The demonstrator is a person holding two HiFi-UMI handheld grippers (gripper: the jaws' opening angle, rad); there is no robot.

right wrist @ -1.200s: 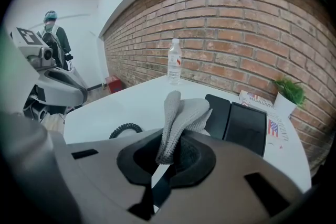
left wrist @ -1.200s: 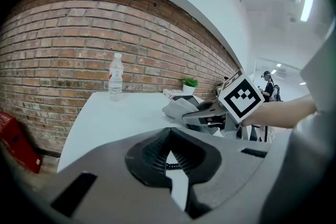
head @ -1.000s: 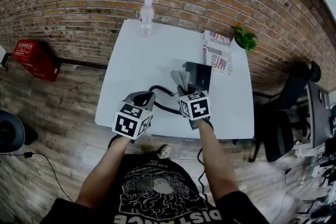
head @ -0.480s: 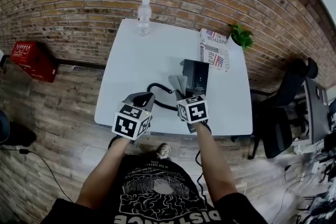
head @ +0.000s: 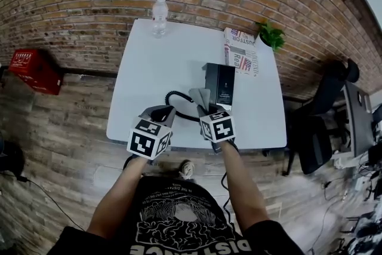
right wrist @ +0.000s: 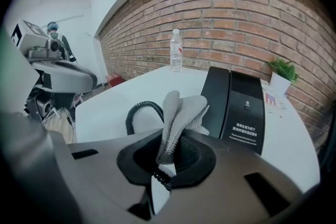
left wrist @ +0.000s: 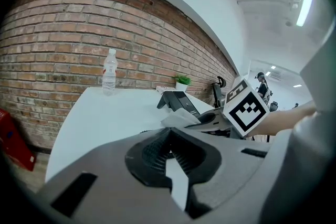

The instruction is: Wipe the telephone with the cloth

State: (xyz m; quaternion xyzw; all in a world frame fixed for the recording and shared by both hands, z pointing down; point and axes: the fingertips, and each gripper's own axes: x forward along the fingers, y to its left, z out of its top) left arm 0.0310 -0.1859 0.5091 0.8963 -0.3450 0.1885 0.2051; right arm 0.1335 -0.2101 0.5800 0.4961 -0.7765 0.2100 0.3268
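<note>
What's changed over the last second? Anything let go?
The right gripper, cloth clamped in its jaws, seems to have drawn back slightly toward the person, away from the telephone. Nothing taken or released. The left gripper, telephone and bottle stayed put.

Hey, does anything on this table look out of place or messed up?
Nothing looks spilled or damaged. The only loose end is the telephone's coiled cord, which sprawls in a loop across the table toward its near edge, beside the cloth pinched in the right hand-held gripper.
</note>
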